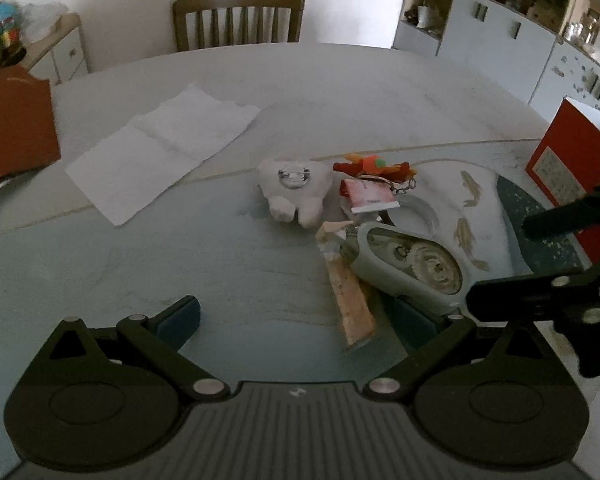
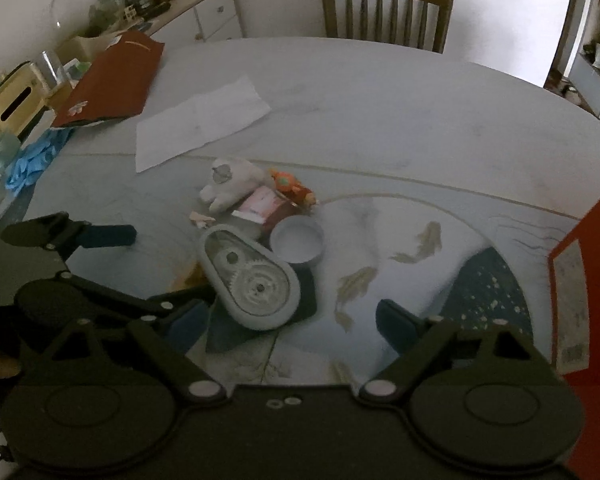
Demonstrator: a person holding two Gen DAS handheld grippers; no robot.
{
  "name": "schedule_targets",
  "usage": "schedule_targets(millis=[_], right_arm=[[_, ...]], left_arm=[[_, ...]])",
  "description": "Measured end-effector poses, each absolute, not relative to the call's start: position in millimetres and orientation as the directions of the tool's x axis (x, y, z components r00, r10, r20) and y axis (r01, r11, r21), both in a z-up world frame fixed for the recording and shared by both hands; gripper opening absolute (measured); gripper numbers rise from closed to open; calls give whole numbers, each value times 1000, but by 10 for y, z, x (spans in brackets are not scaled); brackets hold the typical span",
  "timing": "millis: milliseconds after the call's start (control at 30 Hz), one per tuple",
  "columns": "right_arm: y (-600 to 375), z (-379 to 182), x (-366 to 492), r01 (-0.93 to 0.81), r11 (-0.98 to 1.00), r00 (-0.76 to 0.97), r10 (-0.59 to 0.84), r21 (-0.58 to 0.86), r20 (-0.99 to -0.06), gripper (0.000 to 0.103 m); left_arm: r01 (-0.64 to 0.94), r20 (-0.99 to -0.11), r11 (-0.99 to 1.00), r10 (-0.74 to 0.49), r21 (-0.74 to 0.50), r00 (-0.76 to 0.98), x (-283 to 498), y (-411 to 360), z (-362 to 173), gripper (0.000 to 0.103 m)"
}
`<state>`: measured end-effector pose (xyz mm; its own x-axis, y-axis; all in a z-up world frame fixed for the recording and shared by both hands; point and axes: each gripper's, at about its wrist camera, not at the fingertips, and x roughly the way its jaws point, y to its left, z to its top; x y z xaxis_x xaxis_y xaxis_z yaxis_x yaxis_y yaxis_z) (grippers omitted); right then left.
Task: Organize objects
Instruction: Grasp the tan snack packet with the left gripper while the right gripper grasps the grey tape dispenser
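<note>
Left wrist view: the left gripper [image 1: 296, 322] fills the bottom of the frame with its 2 fingers spread wide and nothing between them but bare table [image 1: 220, 264]. The clutter to be organized sits right of center: a white plush [image 1: 294, 190], an orange toy [image 1: 374, 166] with a keychain just right of it, a pink card [image 1: 370, 196] below that, a wooden strip [image 1: 350, 300] running down the frame, and a grey gear case [image 1: 410, 266] lying partly over the strip. A small tub [image 1: 422, 210] peeks out behind the case. At the right edge the right gripper [image 1: 512, 264] reaches in, open, beside a red box [image 1: 572, 164]. A paper sheet [image 1: 160, 144] lies apart at upper left, and a chair [image 1: 238, 16] stands at the top.

Right wrist view: the right gripper [image 2: 290, 326] spans the bottom, fingers parted and empty; the gear case [image 2: 250, 276] lies just above its left finger, not yet between the pads. The tub [image 2: 298, 242] touches the case's upper right, with the plush [image 2: 230, 184], card [image 2: 260, 204] and orange toy [image 2: 290, 184] bunched above. The left gripper [image 2: 148, 272] enters at left, also open.

Both grippers appear to angle down toward the pile, probably so one can steady the heap while the other picks; the case looks the likeliest first target.
</note>
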<state>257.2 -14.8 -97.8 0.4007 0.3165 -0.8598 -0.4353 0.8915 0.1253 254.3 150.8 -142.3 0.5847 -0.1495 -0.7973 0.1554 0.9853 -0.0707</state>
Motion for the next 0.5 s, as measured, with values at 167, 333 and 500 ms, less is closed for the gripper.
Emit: schedule_targets(millis=[167,333,500], right_arm=[[-155,-1049,2693,-421,897,391,316,137,-865,88],[-160,-1133,2787,-422,898,382,301,125,-874,82],[-118,-1156,2792,-479,868,373,334,128,-866,82]], left_arm=[[161,-792,986,-120,-28,599,2585,1428,-1452,101],[185,-774,983,-108,12,624,2565,1361,-1457,89],[216,-758,976,-129,16,640,2520,1348,-1442,75]])
